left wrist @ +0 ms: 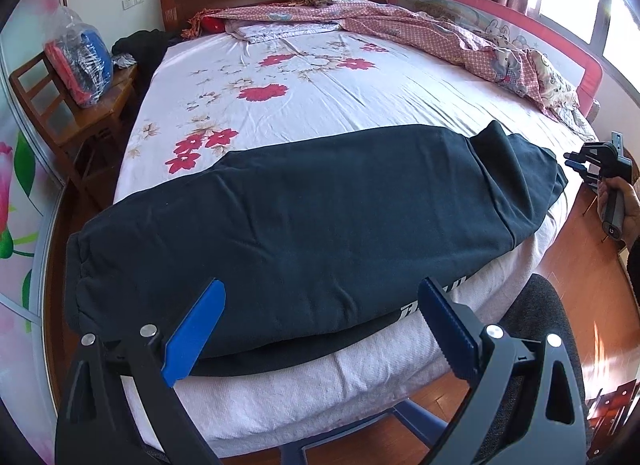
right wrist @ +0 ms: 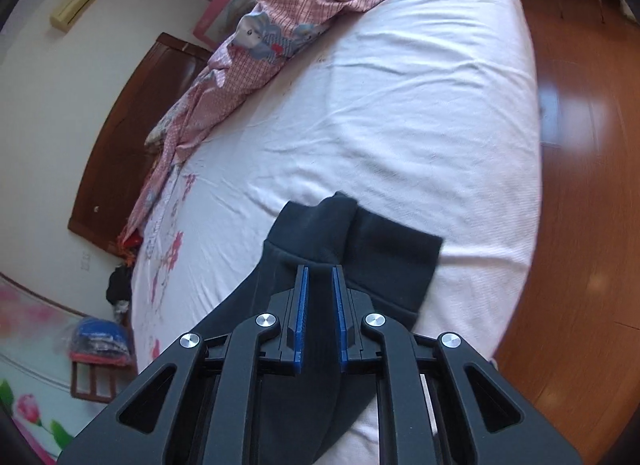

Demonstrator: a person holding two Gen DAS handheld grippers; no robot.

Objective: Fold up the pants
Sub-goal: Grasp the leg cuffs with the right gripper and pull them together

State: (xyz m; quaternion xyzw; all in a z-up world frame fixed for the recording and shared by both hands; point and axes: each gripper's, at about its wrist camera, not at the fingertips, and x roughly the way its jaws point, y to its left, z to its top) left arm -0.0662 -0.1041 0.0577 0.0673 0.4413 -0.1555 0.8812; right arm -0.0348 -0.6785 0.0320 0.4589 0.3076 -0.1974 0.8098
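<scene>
- On the far left, a wooden chair (left wrist: 76,121) with a bagged bundle stands beside the bed (left wrist: 320,97). It is well apart from my work, so that side is free for a swing.
- The left gripper (left wrist: 323,285) hangs with its jaws spread wide over the near left part of the pants (left wrist: 312,217), holding nothing.
- The pants lie across the near edge of the bed, long and flat, one layer over another. The near hem sits right at the mattress edge.
- I judge them light, soft and limp, a thick knit that sags from any single pinch. I would take the two end corners through both layers, not the middle.
- Beyond the pants the sheet is open, so there is room to fold away from me. A crumpled blanket (left wrist: 440,33) lines the far right side.
- The right gripper (right wrist: 320,271) sits at the right end of the pants, its jaws narrow and nearly together. Dark cloth shows in the gap, but I cannot tell whether it is pinched; from the left view the tips look just off the end.
- Right of that the bed drops to bare wooden floor (right wrist: 580,185); a loose end could slide off.
</scene>
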